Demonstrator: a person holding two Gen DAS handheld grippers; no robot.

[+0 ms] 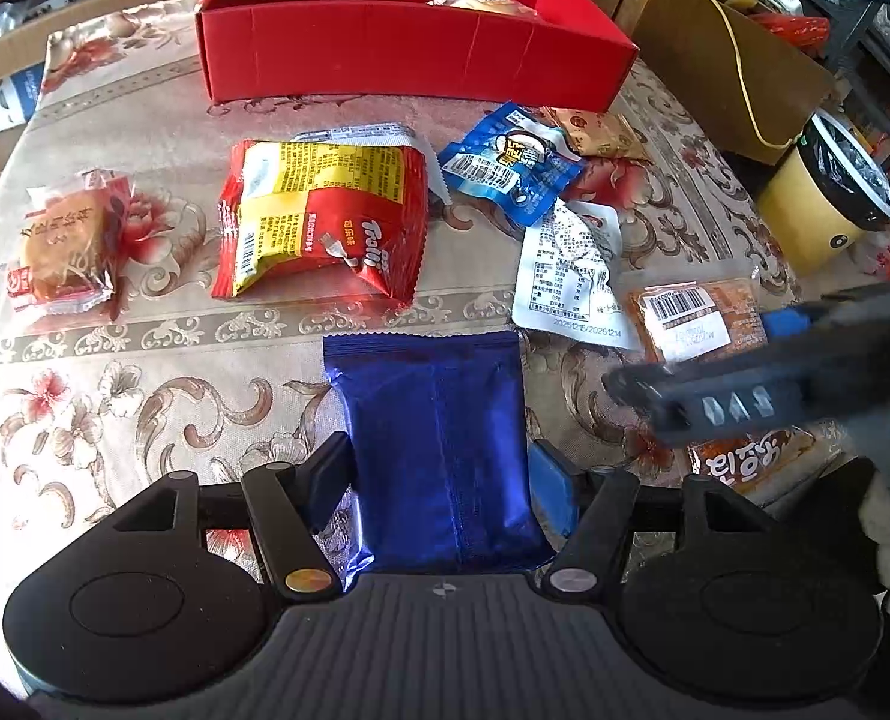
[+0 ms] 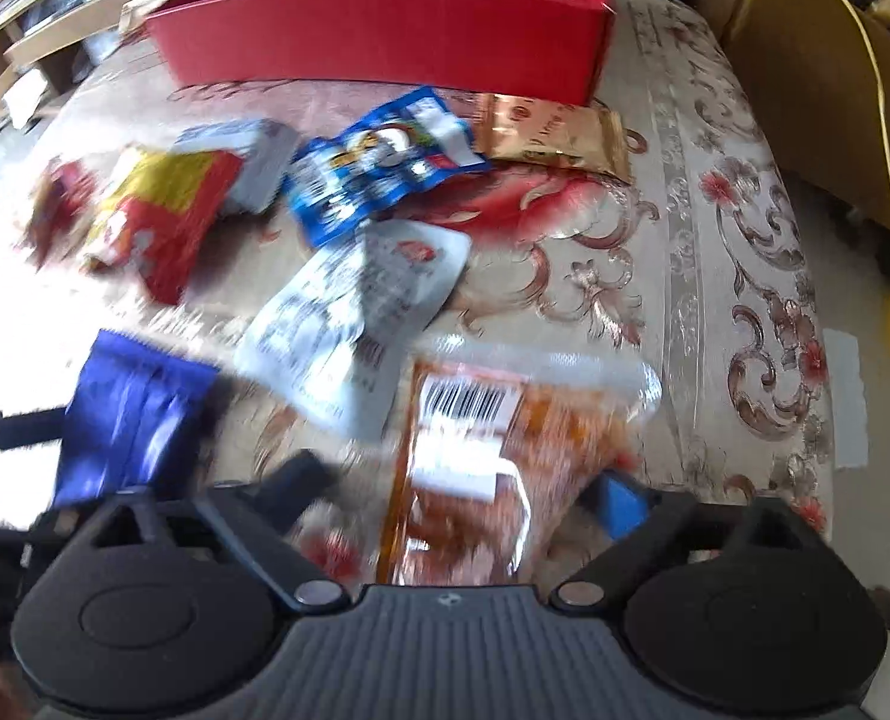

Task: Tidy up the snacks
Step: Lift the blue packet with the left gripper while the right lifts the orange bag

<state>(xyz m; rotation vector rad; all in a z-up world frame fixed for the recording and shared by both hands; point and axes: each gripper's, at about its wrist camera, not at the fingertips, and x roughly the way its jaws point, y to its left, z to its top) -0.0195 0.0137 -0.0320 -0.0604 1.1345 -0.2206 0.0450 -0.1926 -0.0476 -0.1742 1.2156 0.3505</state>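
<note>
The left gripper (image 1: 441, 483) is clamped on a blue foil packet (image 1: 435, 432), its fingers pressed against the packet's two long sides; the packet's serrated far edge points to twelve o'clock over the floral tablecloth (image 1: 114, 396). The right gripper (image 2: 466, 489) stands half-wide astride an orange snack pack (image 2: 469, 468) with a barcode label; that view is blurred, and a gap shows between its blue right pad and the pack, so no grip is visible.

At twelve o'clock in the left wrist view the red box (image 1: 384, 54) stands near the table's far edge, one wrapped snack inside at its right end and the rest of its floor open. Between box and blue packet lie a red-and-yellow bag (image 1: 324, 222), a small blue pouch (image 1: 511, 165) at one o'clock, a white pouch (image 1: 571, 276) and a gold sachet (image 1: 598, 132). A wrapped cake (image 1: 63, 243) sits alone at ten o'clock. Bare cloth lies at nine o'clock. Off the table's right edge, at two o'clock, stands a yellow bin (image 1: 817, 204).
</note>
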